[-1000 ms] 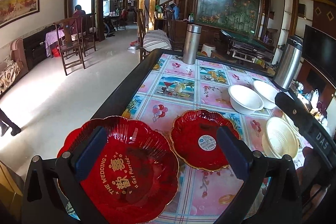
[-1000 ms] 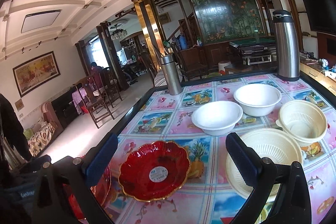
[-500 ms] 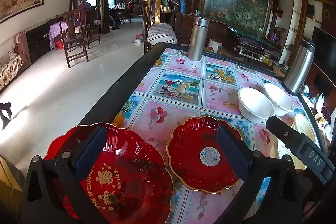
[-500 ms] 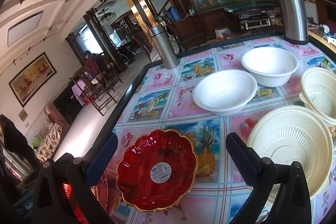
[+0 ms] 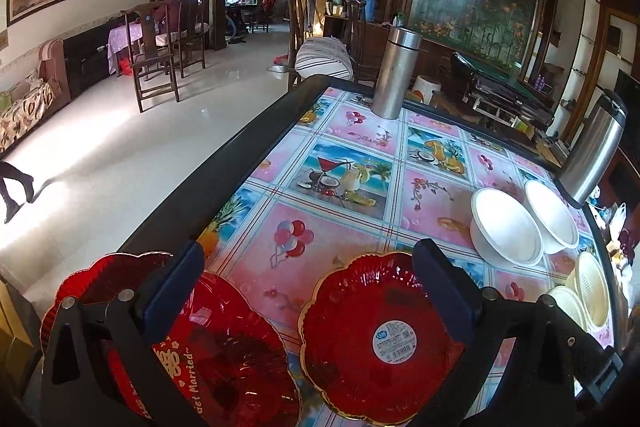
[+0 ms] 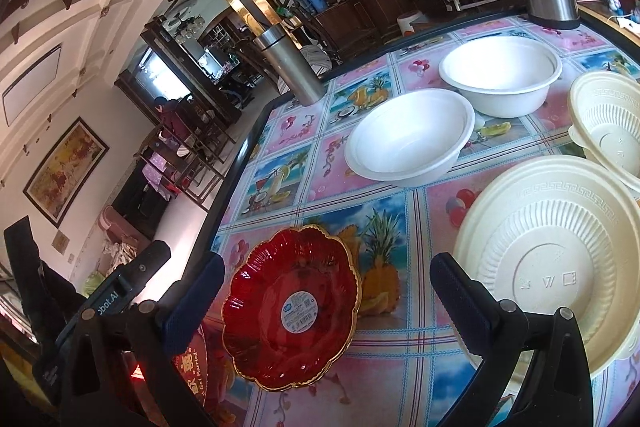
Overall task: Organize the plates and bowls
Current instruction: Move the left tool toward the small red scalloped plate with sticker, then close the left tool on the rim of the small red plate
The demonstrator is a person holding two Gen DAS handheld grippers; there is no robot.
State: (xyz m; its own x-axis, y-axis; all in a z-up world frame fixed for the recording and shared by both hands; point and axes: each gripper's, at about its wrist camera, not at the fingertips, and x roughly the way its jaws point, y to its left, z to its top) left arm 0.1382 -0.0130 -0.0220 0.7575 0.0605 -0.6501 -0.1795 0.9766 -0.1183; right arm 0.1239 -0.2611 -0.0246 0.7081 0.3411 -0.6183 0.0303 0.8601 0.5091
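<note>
Your left claw (image 5: pixel 308 287) is spread wide, gripping nothing, hovering over the two red plates. The left view shows the big red wedding plate (image 5: pixel 224 347) almost whole, hanging past the bench's near-left rim; the right view catches only a sliver of it (image 6: pixel 192 367) behind a finger. Your right claw (image 6: pixel 324 295) is also wide apart and empty, with the gold-rimmed red plate (image 6: pixel 292 307) between its fingers in view. The right view gives you both cream ribbed bowls clearly, the large one (image 6: pixel 556 267) close by the right finger and the small one (image 6: pixel 612 127) behind it; the left view shows them only squeezed at the far right edge (image 5: pixel 588 291). The two white bowls (image 6: pixel 412 139) (image 6: pixel 500 75) sit touching mid-bench. Bench (image 5: pixel 340 147) is open toward the steel flask (image 5: pixel 394 75); its black rim runs along your left.
</note>
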